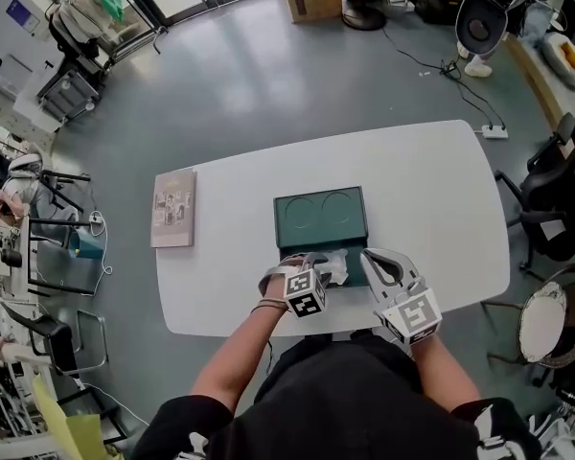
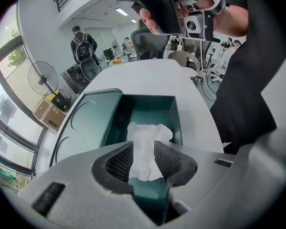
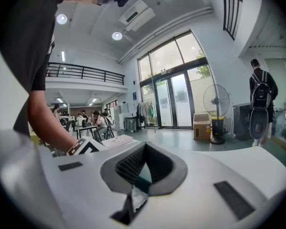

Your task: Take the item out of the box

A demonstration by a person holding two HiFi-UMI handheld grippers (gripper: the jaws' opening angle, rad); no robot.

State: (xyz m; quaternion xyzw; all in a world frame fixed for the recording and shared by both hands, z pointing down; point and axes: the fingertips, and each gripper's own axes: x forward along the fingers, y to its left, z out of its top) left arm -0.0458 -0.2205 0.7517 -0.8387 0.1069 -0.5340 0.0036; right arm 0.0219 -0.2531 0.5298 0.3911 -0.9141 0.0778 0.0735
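A dark green box (image 1: 356, 274) stands on the white table (image 1: 431, 199), its lid (image 1: 320, 218) lying open on the far side. In the tray (image 2: 177, 118) lies a crumpled white paper item (image 2: 148, 132), which the head view shows as a pale patch (image 1: 335, 268). My left gripper (image 2: 143, 148) hangs over the tray's near end, open, with the paper in the gap between its pads. It sits at the tray's left (image 1: 316, 260). My right gripper (image 3: 145, 147) is shut, tips meeting, at the tray's right edge (image 1: 368, 255). Green shows through its gap; whether it grips the box I cannot tell.
A flat booklet (image 1: 173, 209) lies at the table's left end. Office chairs (image 1: 556, 199) and a round drum-like object (image 1: 546, 324) stand to the right. A floor fan (image 2: 42, 78) and a person with a backpack (image 2: 82, 44) are beyond the table.
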